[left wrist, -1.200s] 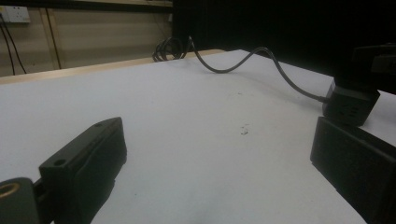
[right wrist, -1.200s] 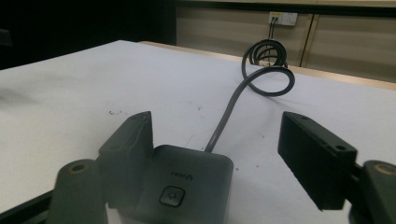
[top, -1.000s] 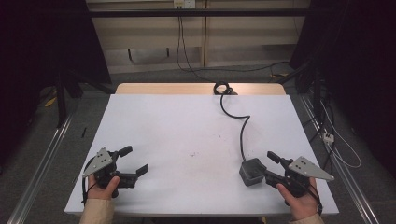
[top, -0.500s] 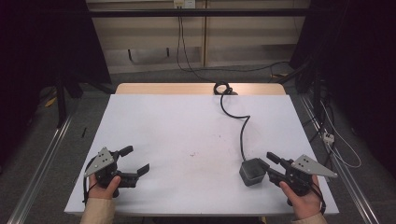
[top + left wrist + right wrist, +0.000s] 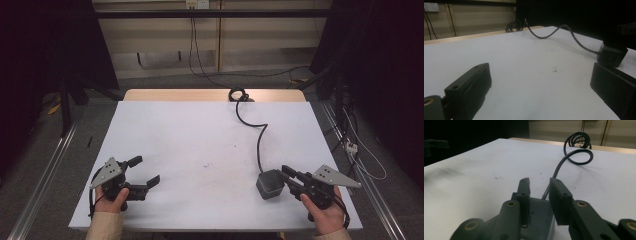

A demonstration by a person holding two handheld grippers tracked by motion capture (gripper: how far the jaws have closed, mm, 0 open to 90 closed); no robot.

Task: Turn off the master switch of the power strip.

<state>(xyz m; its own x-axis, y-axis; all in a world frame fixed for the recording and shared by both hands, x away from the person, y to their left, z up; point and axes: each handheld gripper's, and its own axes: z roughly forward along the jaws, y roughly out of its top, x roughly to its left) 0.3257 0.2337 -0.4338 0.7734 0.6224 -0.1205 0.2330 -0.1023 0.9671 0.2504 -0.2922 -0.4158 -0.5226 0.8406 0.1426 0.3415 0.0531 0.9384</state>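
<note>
- one white surface (image 5: pixel 200 145), one dark grey power adapter (image 5: pixel 270 184), one black cable (image 5: pixel 259 142) running from it, and two tools, one in each hand. that's the full count.
- the adapter sits at the near right of the surface, close to the near edge. in the left gripper view it shows as a dark block (image 5: pixel 612 55) at the right, with the cable (image 5: pixel 564 31) snaking away from it.
- the cable leaves the adapter's far side, runs toward the far edge with a bend partway, and ends in a small coil (image 5: pixel 238 94) on the wooden strip at the far edge of the surface. the right gripper view shows that coil (image 5: pixel 577 141) standing up in loops.
- right tool (image 5: pixel 290 176): held in the right hand (image 5: pixel 322 212) at the near right corner, pointing left at the adapter. its jaws are a narrow gap apart, with nothing clamped between them.
- in the right gripper view the adapter (image 5: pixel 539 220) lies just beneath and ahead of the right tool (image 5: pixel 539 182), the jaw tips reaching over its top. whether they actually touch the block i cannot tell.
- left tool (image 5: pixel 146 171): held in the left hand (image 5: pixel 112 197) at the near left, well apart from the adapter, pointing right across the surface. jaws spread wide, holding nothing.
- the left gripper view confirms it: the left tool (image 5: pixel 541 82) has bare white surface (image 5: pixel 524 57) between its two jaws.
</note>
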